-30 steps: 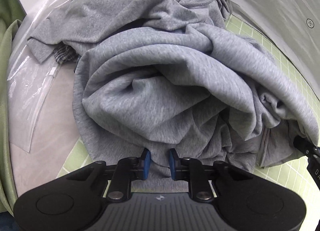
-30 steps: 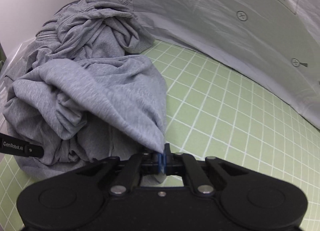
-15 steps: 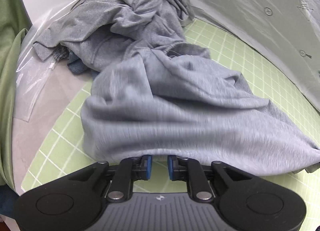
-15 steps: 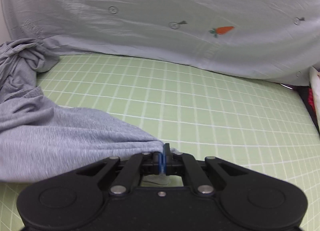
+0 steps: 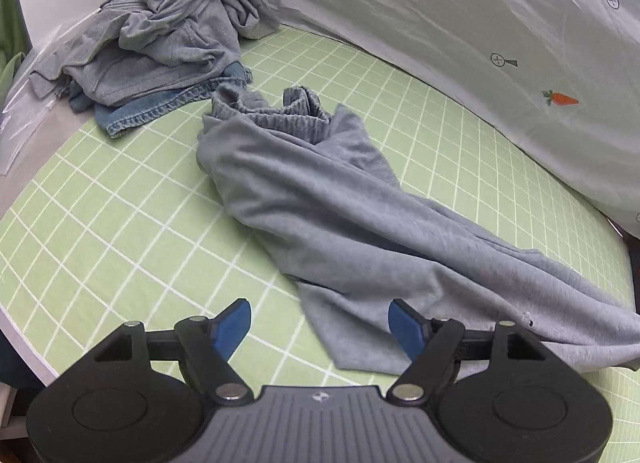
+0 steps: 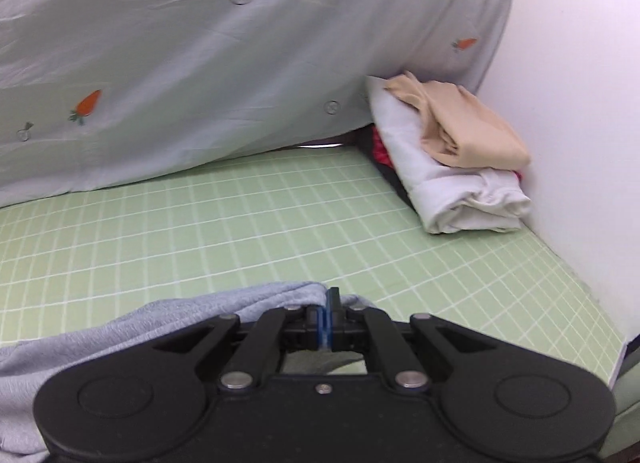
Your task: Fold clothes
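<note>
L gripper point(image 5: 320, 323): jaws wide, empty, above pants' hem | R gripper point(image 6: 330, 313): jaws clamped on pants point(image 5: 340, 199) edge | pants: stretched across green grid sheet point(image 5: 120, 223) | clothes pile point(image 5: 168, 35) far corner

Both tools, left tool point(image 5: 320, 327) and right tool point(image 6: 328, 317), are black with blue fingertip pads and silver pivot screws.

The grey sweatpants point(image 5: 360, 223) run off the right frame edge. Jeans point(image 5: 160, 107) lie mostly buried under the grey clothes pile point(image 5: 172, 35), upper left.
</note>
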Demonstrator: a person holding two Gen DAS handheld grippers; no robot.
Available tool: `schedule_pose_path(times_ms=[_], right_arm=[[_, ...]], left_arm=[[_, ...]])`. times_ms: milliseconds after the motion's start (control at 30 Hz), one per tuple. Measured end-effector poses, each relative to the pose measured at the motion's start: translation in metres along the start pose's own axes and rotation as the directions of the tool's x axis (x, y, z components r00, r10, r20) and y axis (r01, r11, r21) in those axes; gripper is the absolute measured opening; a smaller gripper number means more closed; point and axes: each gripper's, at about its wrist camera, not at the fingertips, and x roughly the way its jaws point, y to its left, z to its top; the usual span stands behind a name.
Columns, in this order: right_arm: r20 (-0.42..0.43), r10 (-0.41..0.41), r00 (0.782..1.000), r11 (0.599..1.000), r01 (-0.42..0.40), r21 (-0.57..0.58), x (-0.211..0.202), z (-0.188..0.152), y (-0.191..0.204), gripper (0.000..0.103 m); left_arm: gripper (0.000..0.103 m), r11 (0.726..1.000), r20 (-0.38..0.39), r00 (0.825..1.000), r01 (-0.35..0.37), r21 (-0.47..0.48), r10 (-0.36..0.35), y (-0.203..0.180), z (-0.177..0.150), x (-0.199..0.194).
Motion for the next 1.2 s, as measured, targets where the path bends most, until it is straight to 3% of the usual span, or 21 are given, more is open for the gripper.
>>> schedule_pose_path(times_ms=[100, 167, 300, 367, 500, 567, 667, 833, 1100, 1200], right_arm=[[-0.052, 0.06, 0.997, 0.998, -0.058, 0.029, 0.002, -0.012, -0.007, 0.013], [-0.085, 0.1, 0.991, 0.994, -0.096, 0.051, 0.004, -0.02, -0.012, 0.031], [-0.149, 0.181, 0.972, 0.981, -0.168, 0.097, 0.007, -0.036, -0.022, 0.049], [-0.162, 0.21, 0.964, 0.975, -0.193, 0.113, 0.006, -0.041, -0.018, 0.065], [-0.141, 0.235, 0.962, 0.968, -0.218, 0.126, -0.002, -0.045, 0.01, 0.07], [-0.13, 0.247, 0.96, 0.964, -0.23, 0.133, -0.006, -0.046, 0.025, 0.079], [-0.099, 0.215, 0.971, 0.972, -0.203, 0.118, 0.005, -0.034, 0.046, 0.082], [-0.136, 0.195, 0.971, 0.971, -0.171, 0.168, 0.042, -0.006, 0.076, 0.082], [-0.29, 0.158, 0.944, 0.976, -0.105, 0.19, 0.095, 0.008, 0.114, 0.084], [-0.341, 0.134, 0.931, 0.982, -0.079, 0.171, 0.102, 0.0, 0.123, 0.083]], left_arm=[[0.076, 1.0, -0.02, 1.0, -0.007, -0.017, 0.007, -0.011, -0.004, 0.002], [0.077, 0.999, -0.031, 0.999, -0.015, -0.029, 0.014, -0.017, -0.005, 0.003], [0.076, 0.999, -0.021, 0.999, -0.038, 0.016, 0.038, -0.024, 0.007, 0.003], [0.076, 0.998, -0.012, 0.999, -0.053, 0.039, 0.053, -0.022, 0.018, 0.005], [0.076, 0.995, 0.006, 0.997, -0.075, 0.068, 0.075, -0.014, 0.044, 0.01], [0.076, 0.992, 0.023, 0.996, -0.09, 0.085, 0.088, -0.01, 0.059, 0.015], [0.076, 0.988, 0.03, 0.994, -0.107, 0.111, 0.104, -0.004, 0.082, 0.03], [0.076, 0.985, 0.011, 0.994, -0.113, 0.132, 0.112, 0.0, 0.117, 0.057], [0.074, 0.962, -0.054, 0.985, -0.147, 0.232, 0.164, -0.014, 0.142, 0.11], [0.058, 0.955, -0.059, 0.978, -0.181, 0.234, 0.2, -0.012, 0.14, 0.117]])
